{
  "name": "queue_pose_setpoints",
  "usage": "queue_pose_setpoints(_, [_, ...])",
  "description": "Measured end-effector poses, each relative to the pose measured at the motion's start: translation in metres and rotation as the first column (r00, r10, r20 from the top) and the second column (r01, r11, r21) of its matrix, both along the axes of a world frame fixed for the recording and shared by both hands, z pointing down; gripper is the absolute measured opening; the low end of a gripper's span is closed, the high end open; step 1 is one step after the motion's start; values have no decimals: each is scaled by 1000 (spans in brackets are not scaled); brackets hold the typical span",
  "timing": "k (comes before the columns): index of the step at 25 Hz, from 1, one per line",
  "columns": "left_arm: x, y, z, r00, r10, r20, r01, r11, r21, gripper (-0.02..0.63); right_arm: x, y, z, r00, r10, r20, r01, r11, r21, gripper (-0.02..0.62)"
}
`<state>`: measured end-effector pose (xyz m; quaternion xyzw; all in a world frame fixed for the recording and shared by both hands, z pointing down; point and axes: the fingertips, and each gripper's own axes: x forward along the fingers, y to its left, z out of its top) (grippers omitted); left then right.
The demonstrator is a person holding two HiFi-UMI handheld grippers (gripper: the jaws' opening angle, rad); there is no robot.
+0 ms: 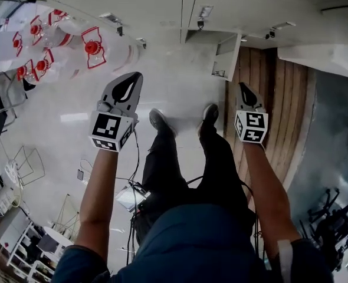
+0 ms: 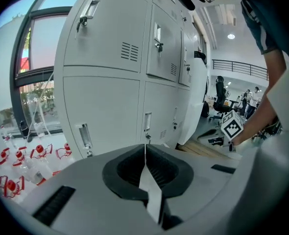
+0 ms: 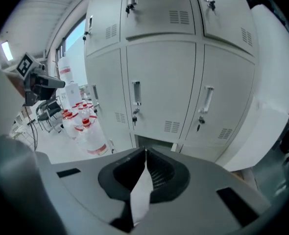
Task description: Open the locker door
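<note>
Both claws are closed on nothing: the left gripper (image 2: 145,151) and the right gripper (image 3: 145,154) each show 2 jaws pressed together, held above the person's shoes (image 1: 160,121). Beyond stand the lockers (image 3: 159,82), most doors closed; 1 low door (image 1: 226,55) seems to hang open. Red-capped bottles (image 1: 91,47) sit beside the lockers.

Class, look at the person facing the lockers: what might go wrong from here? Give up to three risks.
1. The left gripper and right gripper both have jaws together and empty; pushed at a locker handle like that, they may slide off.
2. The low door hanging open ahead of the feet may get kicked.
3. The water bottles at the left may get knocked.
</note>
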<state>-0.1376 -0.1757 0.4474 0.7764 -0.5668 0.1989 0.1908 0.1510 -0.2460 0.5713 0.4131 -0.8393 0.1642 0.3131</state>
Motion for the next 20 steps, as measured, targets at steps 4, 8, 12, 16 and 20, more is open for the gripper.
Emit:
queue_pose_setpoints(4, [-17, 11, -44, 1000, -25, 17, 24, 999, 23, 21, -11, -3, -76, 999, -35, 36, 33, 998, 59, 43])
queue_pose_setpoints(8, [-32, 16, -86, 998, -52, 33, 49, 995, 84, 21, -28, -5, -138, 993, -65, 95, 56, 993, 100, 43])
queue_pose_setpoints(12, [-43, 26, -135, 996, -74, 45, 68, 989, 135, 21, -53, 3, -203, 980, -113, 165, 90, 986, 138, 43])
queue_pose_setpoints(16, [-59, 40, -180, 995, -91, 51, 81, 980, 183, 21, -83, 17, -273, 958, -185, 218, 144, 971, 192, 37])
queue_pose_setpoints(20, [-61, 49, -211, 991, -118, 64, 101, 968, 230, 21, -93, 27, -324, 937, -267, 226, 209, 945, 252, 35])
